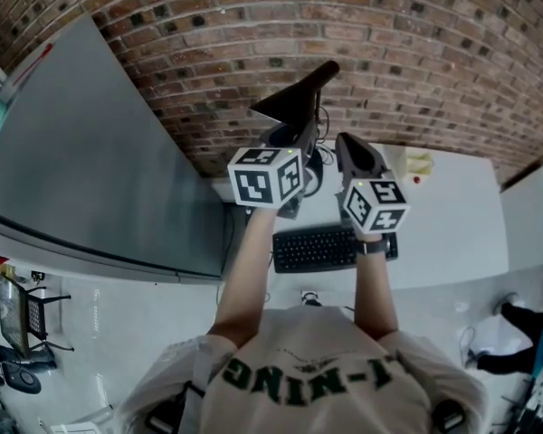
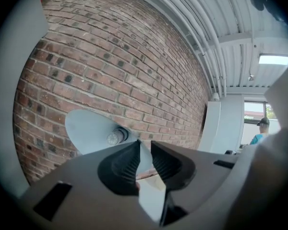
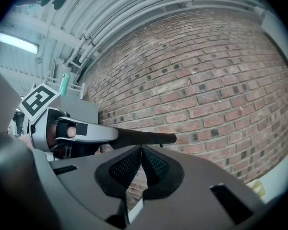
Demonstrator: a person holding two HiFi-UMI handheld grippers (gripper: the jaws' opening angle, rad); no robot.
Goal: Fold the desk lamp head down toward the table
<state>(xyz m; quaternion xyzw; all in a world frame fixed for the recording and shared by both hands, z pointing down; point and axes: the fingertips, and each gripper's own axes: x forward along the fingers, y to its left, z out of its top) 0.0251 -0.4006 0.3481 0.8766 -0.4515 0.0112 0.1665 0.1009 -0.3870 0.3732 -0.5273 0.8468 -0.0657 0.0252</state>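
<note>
**Left tool on the lamp head**

The left tool (image 2: 145, 145) is narrow, its pads clamped on the rim of the lamp head (image 2: 89, 131). The lamp head stands raised above the white tabletop (image 1: 452, 215), close to the brick wall (image 1: 389, 43). The right tool (image 3: 141, 150) is closed and empty, level just beside the left one, beyond the keyboard (image 1: 330, 247).
</note>
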